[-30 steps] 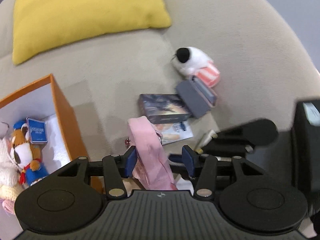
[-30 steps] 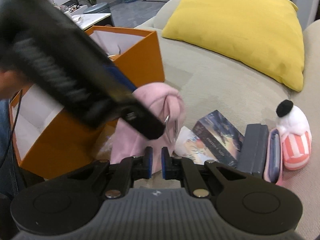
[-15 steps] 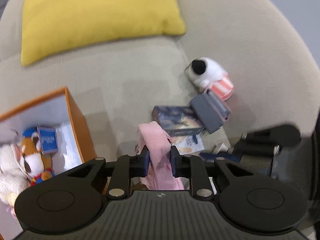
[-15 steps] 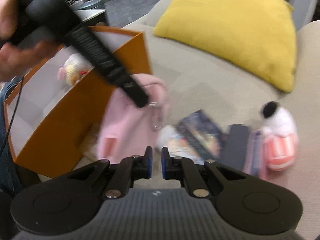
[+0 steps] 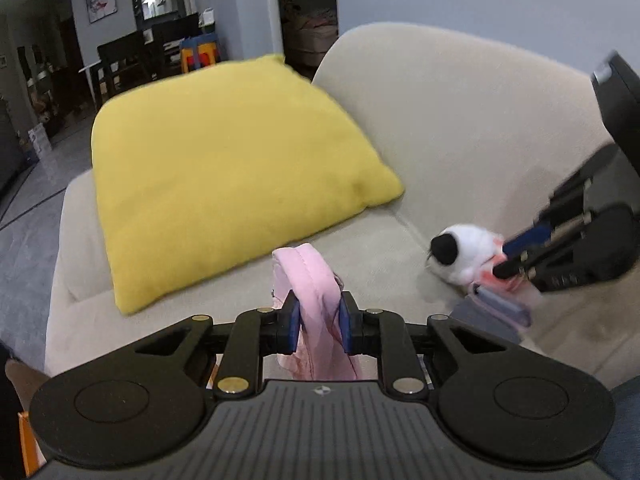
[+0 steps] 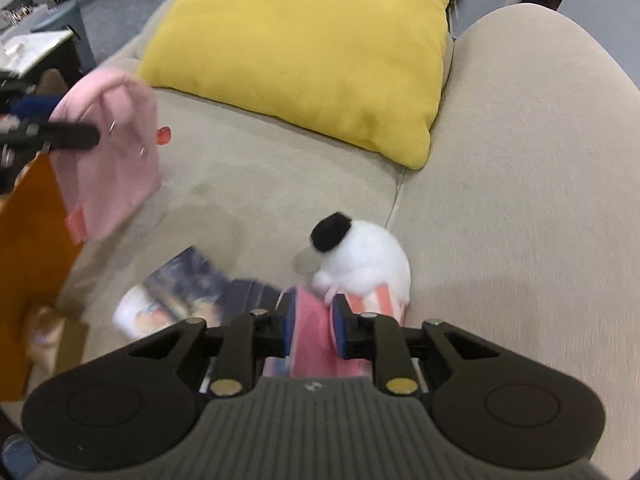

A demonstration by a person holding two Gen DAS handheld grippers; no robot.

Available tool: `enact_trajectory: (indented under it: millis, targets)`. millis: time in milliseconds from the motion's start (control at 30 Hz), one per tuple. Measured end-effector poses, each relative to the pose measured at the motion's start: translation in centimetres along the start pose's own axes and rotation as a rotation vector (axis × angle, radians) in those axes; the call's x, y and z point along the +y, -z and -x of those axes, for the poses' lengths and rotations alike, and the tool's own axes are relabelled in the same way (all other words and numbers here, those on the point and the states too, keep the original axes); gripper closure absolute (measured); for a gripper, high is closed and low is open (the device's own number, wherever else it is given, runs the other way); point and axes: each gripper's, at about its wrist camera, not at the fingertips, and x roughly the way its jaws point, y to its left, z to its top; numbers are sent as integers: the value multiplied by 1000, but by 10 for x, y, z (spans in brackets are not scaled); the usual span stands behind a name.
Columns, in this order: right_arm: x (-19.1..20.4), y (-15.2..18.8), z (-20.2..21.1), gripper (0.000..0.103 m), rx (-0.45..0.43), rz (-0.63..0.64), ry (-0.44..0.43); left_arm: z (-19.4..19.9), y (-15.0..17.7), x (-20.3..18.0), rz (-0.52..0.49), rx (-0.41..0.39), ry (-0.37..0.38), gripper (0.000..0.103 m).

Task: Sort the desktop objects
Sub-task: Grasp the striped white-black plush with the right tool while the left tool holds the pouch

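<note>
Left gripper (image 5: 319,322) is clamped on a pink pouch (image 5: 316,308), blue pads pressed into the fabric on both sides; the pouch is lifted off the sofa (image 5: 460,128) and hangs below the fingers. From the right wrist view the same pouch (image 6: 110,152) dangles at left, above the orange box (image 6: 28,220), with metal rings and a small red charm (image 6: 163,134) on its side. Right gripper (image 6: 311,322) is partly open, fingers straddling a pink flat case (image 6: 314,332); can't tell if the pads actually touch it, frame is motion-blurred. Just beyond the fingertips sits a white plush (image 6: 364,268) with a black pompom and a pink-striped base, on the seat against the sofa's arm. Left of it: a dark book (image 6: 188,284) lying on the seat, with a grey case (image 6: 248,300) between book and pink case. Left wrist view shows the right gripper (image 5: 516,256) reaching in at the plush (image 5: 466,252) from the right. Yellow cushion (image 6: 312,48) leans at the back of the seat, well apart from the pile.
</note>
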Motion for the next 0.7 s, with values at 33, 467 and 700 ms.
enact_trajectory:
  millis: [33, 467, 700]
  targets:
    - [0, -5, -8, 79, 12, -2, 3, -4, 3, 0, 5, 6, -2, 81]
    - [10, -28, -60, 43, 177, 131, 207, -14, 29, 7, 54, 245, 83, 79]
    - [-11, -27, -77, 39, 199, 33, 165, -13, 30, 29, 164, 316, 122, 78]
